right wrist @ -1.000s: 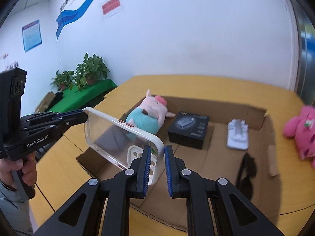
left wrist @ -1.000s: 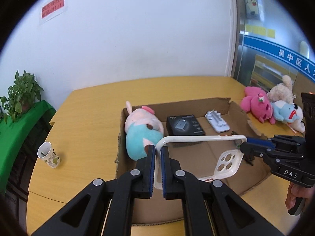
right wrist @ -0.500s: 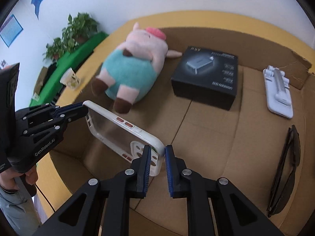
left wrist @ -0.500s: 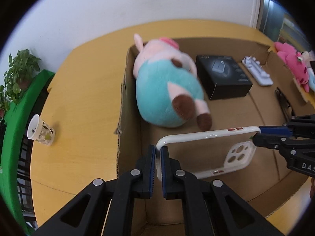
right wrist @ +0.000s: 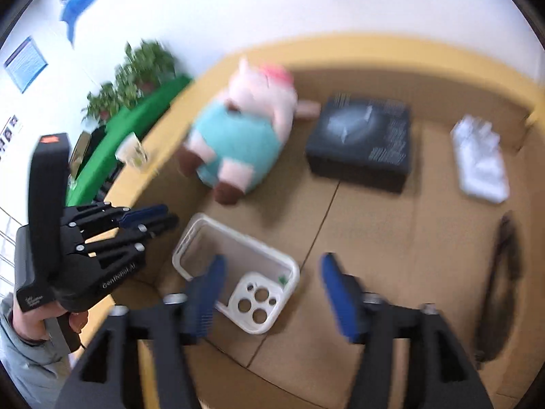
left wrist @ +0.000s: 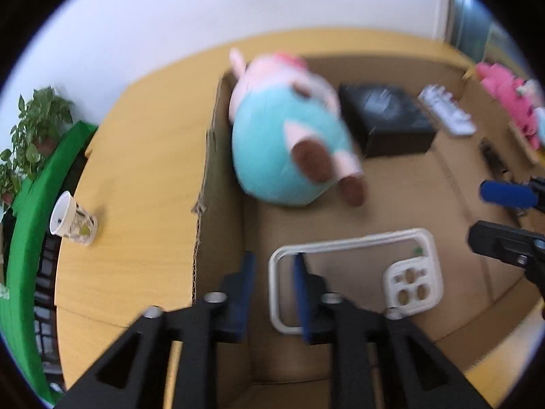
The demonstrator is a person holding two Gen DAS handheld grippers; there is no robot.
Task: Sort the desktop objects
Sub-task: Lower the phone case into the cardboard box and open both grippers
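A clear phone case with a white rim (left wrist: 356,274) lies flat on the floor of the cardboard box (left wrist: 218,184), near its front left corner; it also shows in the right wrist view (right wrist: 235,272). My left gripper (left wrist: 272,272) is open, with the case's left end just below its fingers. My right gripper (right wrist: 270,283) is wide open above the case's camera end. Neither grips it. The frames are blurred by motion.
In the box lie a pink-and-teal plush pig (left wrist: 289,136), a black carton (left wrist: 385,119), a white device (left wrist: 446,112) and dark sunglasses (right wrist: 504,279). A paper cup (left wrist: 73,220) stands on the yellow table (left wrist: 143,170). Pink plush toys (left wrist: 504,95) sit outside the box at right.
Both grippers held the phone case upright by its ends; both have opened and the case now lies flat on the box floor. Both cameras have moved a little.
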